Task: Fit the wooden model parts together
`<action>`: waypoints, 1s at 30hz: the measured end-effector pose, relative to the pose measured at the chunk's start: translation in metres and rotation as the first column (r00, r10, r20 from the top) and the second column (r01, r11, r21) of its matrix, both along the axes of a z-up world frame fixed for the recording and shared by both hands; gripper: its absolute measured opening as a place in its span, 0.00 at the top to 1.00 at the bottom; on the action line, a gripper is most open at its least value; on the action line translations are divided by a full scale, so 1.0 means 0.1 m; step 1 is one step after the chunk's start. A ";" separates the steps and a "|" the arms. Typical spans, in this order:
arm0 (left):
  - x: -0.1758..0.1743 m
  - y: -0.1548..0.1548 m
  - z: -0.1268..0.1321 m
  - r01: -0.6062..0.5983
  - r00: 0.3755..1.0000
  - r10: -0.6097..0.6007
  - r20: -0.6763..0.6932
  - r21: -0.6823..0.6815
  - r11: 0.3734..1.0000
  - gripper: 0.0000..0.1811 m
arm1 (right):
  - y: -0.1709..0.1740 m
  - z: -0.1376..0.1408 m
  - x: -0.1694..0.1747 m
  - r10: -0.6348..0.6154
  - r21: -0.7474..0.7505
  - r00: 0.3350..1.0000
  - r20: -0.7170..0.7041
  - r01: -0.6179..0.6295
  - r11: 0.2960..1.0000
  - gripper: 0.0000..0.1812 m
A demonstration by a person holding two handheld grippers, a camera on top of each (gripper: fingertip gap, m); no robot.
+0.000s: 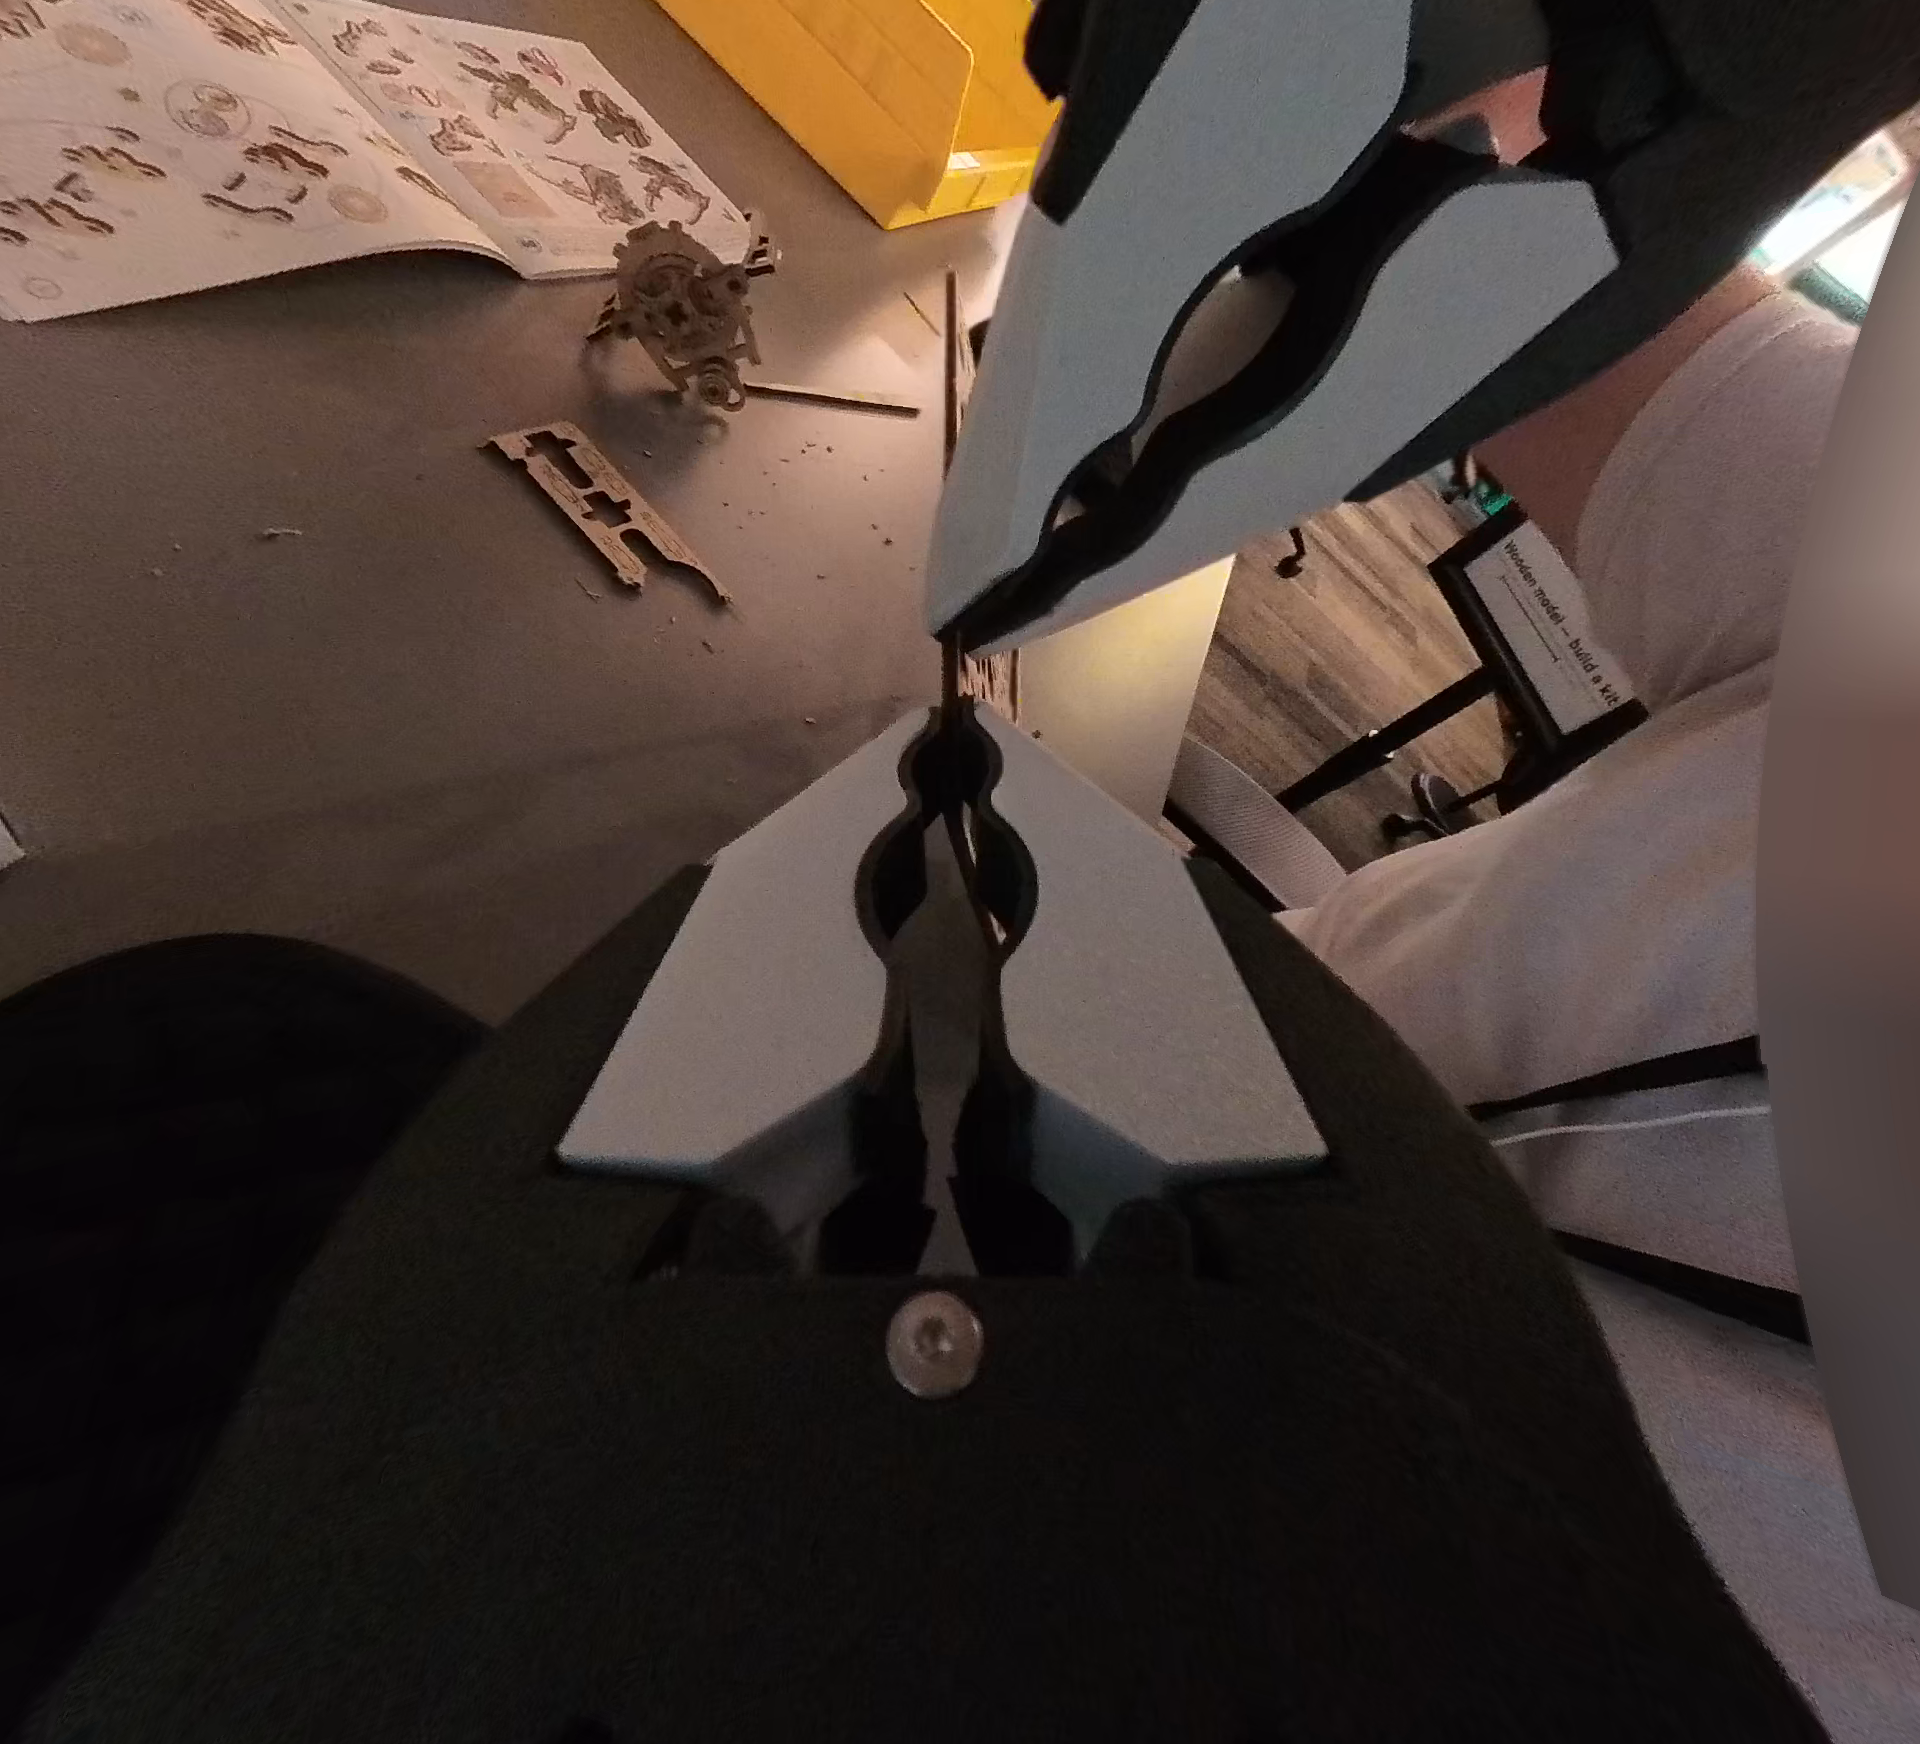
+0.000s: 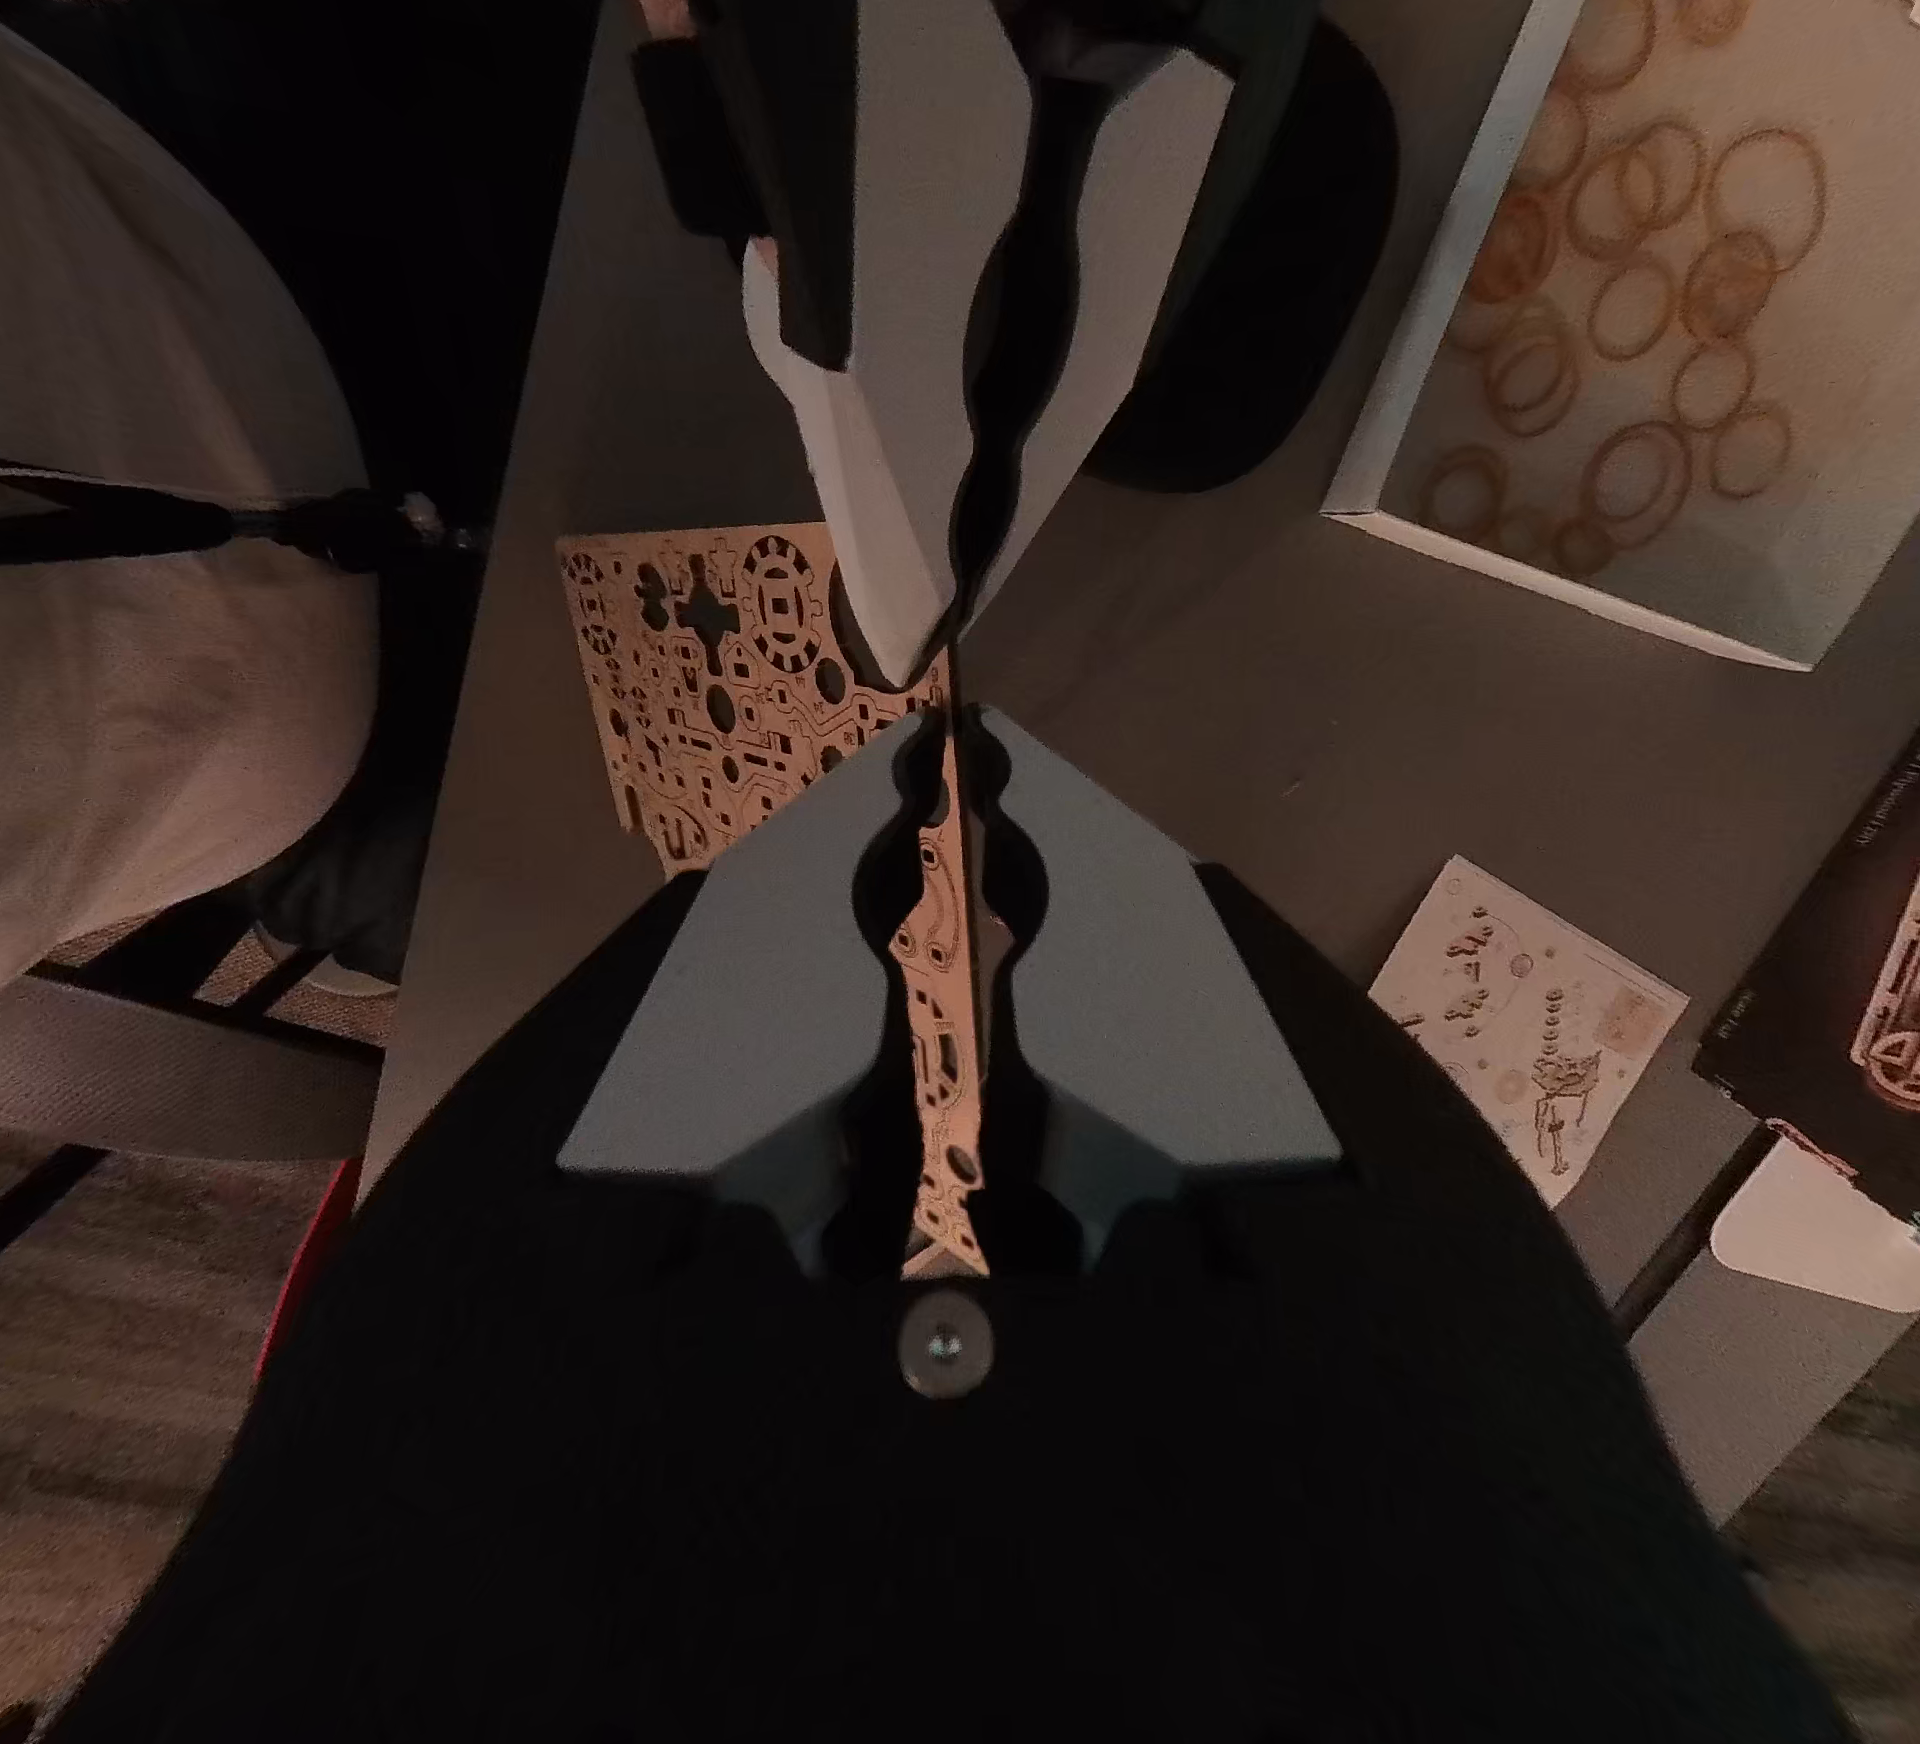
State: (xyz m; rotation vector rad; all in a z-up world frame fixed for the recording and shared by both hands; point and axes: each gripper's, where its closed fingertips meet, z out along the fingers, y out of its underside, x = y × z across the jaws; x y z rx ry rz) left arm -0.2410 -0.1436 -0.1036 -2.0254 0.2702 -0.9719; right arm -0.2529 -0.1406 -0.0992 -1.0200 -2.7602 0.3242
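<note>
Jaws of my left gripper (image 1: 951, 723) and right gripper (image 2: 951, 718) both clamped on one plywood sheet (image 2: 940, 1019), tip to tip.

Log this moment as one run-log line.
left gripper: shut on thin wooden piece | right gripper: shut on same piece | held above table

Readable print on a white framed sign (image 1: 1558, 645), illegibly small print in the instruction booklet (image 1: 312, 125).
</note>
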 end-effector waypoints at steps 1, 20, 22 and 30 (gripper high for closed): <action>0.00 0.00 0.00 0.003 1.000 -0.003 0.011 -0.004 1.000 1.00 | 0.00 0.00 0.00 0.003 0.004 1.000 -0.001 -0.003 1.000 0.99; 0.00 0.00 -0.01 0.006 1.000 -0.005 0.025 -0.012 1.000 1.00 | 0.01 -0.03 0.00 0.003 -0.016 1.000 0.014 -0.003 1.000 0.98; 0.03 -0.03 0.02 0.027 0.997 -0.026 0.070 -0.017 0.999 1.00 | -0.01 -0.02 0.01 0.000 -0.030 1.000 0.021 0.001 1.000 0.99; 0.06 -0.03 -0.08 0.016 0.998 -0.014 0.058 -0.036 0.999 0.98 | 0.00 -0.14 0.02 -0.018 0.024 1.000 -0.001 0.018 1.000 0.99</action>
